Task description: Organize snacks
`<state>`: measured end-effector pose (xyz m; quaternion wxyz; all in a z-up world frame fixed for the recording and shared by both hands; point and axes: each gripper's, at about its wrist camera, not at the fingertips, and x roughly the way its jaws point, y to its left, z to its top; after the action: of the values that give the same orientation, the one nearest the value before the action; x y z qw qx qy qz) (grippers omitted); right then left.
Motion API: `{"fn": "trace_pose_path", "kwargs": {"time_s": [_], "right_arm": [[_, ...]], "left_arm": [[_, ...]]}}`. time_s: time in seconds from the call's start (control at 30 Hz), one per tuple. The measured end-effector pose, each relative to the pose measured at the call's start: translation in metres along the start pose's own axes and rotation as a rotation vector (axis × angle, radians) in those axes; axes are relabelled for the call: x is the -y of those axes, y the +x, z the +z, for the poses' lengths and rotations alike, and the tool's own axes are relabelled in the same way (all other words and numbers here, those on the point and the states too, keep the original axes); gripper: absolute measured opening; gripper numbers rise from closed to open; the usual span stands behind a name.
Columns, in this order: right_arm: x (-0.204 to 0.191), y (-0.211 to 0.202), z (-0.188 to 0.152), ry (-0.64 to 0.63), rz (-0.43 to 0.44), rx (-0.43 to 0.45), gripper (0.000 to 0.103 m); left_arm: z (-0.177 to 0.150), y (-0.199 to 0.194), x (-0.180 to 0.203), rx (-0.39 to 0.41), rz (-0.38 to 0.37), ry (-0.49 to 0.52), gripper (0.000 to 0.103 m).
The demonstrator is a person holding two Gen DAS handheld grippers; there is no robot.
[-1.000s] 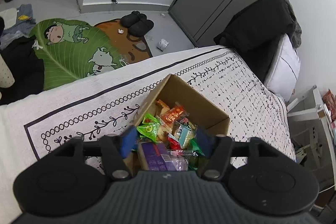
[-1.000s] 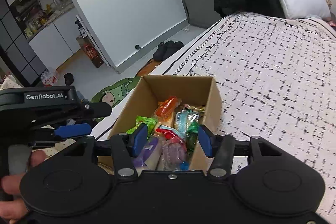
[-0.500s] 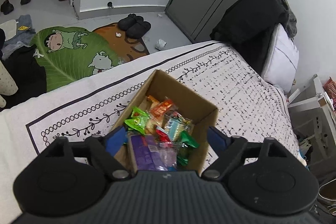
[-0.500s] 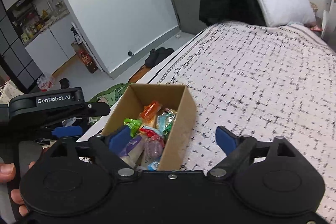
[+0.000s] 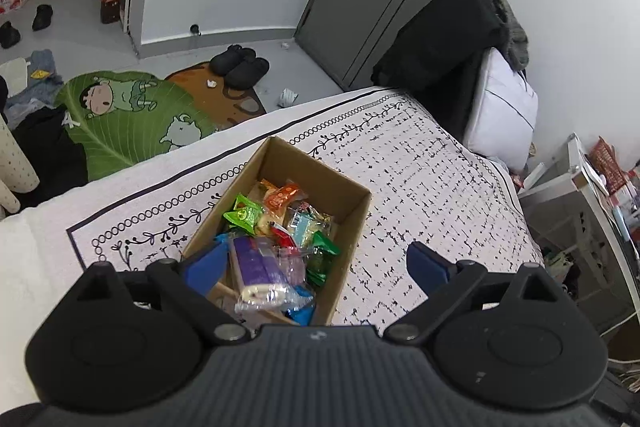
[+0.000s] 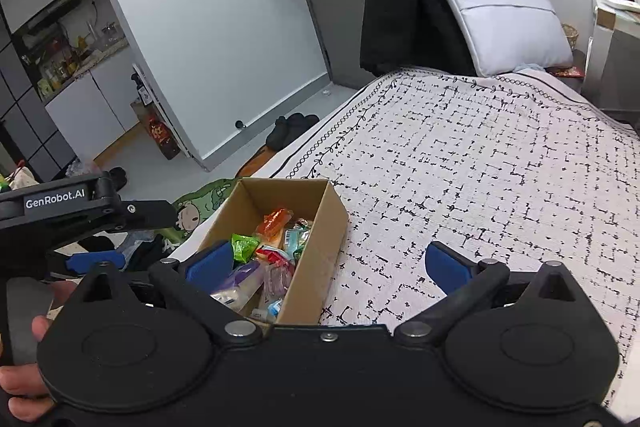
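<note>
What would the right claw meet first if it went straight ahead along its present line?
Probably the bedspread just right of the cardboard box, whose near corner may catch the right claw first; depth is unclear.

Both wrist views look down, near, sharing the snack box (image 5: 280, 227).

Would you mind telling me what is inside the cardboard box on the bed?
The cardboard box holds loose wrapped snacks: a green packet, an orange packet, a purple pack and clear wrappers. Whatever lies beneath the top layer is covered.
</note>
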<state>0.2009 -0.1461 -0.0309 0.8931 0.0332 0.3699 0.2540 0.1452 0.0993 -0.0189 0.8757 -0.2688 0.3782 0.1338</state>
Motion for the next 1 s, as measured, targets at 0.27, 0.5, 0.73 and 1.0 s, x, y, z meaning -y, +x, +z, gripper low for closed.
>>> {"fn": "trace_pose_path", "kwargs": {"time_s": [0.27,0.5,0.73,1.0], "right_arm": [[-0.006,-0.037,-0.005,-0.039,0.004,0.026,0.103],[-0.012,-0.064,-0.008,-0.065,0.001,0.062,0.103],[-0.011,-0.085,-0.010,-0.056,-0.002,0.082,0.103],[-0.012,-0.108,-0.019,-0.050,-0.018,0.109,0.103]], "left_arm": [[-0.014,-0.038,0.010,0.040,-0.010,0.036,0.099],[-0.023,-0.066,0.015,0.074,-0.016,0.062,0.102],[-0.033,-0.090,0.016,0.098,-0.011,0.086,0.103],[-0.050,-0.110,0.015,0.110,-0.046,0.126,0.103]]}}
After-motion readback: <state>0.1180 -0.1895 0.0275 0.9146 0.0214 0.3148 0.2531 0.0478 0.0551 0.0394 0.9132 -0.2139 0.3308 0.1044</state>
